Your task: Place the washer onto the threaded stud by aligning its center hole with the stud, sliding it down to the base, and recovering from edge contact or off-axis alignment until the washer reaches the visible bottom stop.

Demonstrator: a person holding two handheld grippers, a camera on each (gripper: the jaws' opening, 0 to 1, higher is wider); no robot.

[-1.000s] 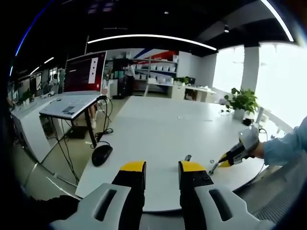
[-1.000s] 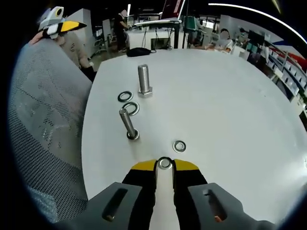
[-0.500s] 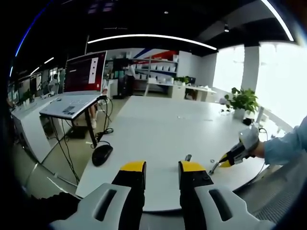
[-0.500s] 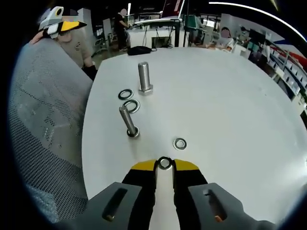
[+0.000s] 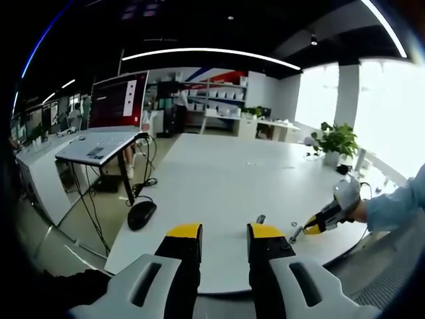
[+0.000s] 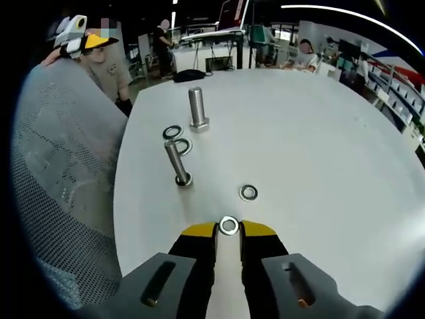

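My right gripper (image 6: 228, 230) is shut on a small steel washer (image 6: 228, 225), held flat between its yellow fingertips above the white table (image 6: 319, 153). Two threaded studs stand upright ahead and to the left: the nearer stud (image 6: 176, 161) leans slightly, and the farther stud (image 6: 197, 109) is straight. My left gripper (image 5: 224, 240) is open with nothing between its jaws, off the table's near edge. The left gripper view also shows the right gripper (image 5: 313, 225) over the table's right side, close to a stud (image 5: 260, 218).
Loose washers lie on the table: one (image 6: 249, 193) just ahead of my right gripper and two (image 6: 178, 139) between the studs. A mesh chair back (image 6: 60, 193) stands at the table's left edge. A black mouse (image 5: 141, 214) and a laptop (image 5: 99, 146) are left of the table.
The right gripper, with the washer in it, has shifted slightly, so the studs and loose washers sit a little higher in its view. The left gripper has not moved.
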